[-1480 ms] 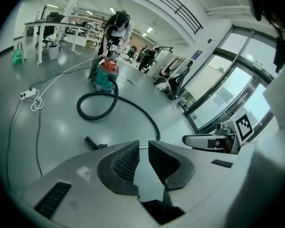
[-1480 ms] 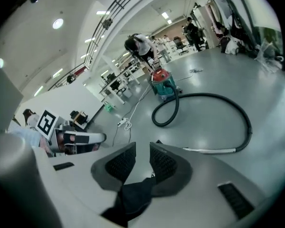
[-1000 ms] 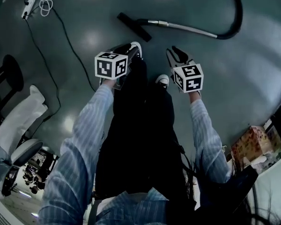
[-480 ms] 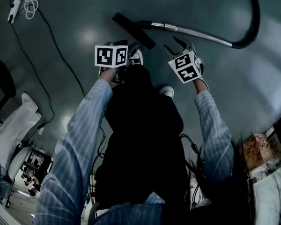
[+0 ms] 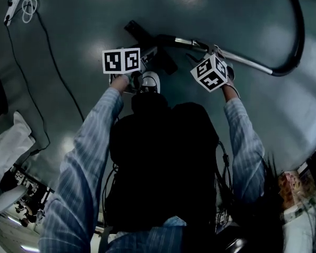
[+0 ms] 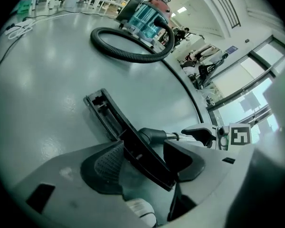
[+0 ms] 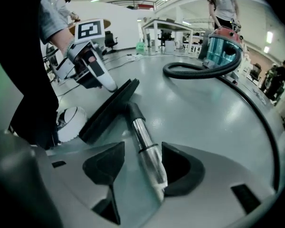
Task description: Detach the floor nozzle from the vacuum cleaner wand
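Observation:
The black floor nozzle [image 5: 147,40] lies on the grey floor, joined to the chrome wand [image 5: 242,61], which runs right to a black hose [image 5: 297,36]. My left gripper [image 5: 147,56] is low over the nozzle's near end. In the left gripper view the nozzle [image 6: 128,137] runs slantwise between the jaws of the left gripper [image 6: 145,159], which have just been opening. My right gripper [image 5: 208,50] is at the wand. There the wand [image 7: 141,132] lies between the jaws of the right gripper [image 7: 142,169], which have also just been opening. I see neither gripper's pads pressing.
The teal vacuum canister [image 6: 145,15] and its coiled hose [image 6: 128,53] sit farther off. A white shoe [image 5: 150,81] stands just behind the nozzle. A power strip with a cable [image 5: 13,7] lies at the far left. Tables and people are in the background [image 7: 223,4].
Both grippers have come down from in front of the legs to the nozzle and wand. Both sets of jaws have spread wider. The right gripper has rolled.

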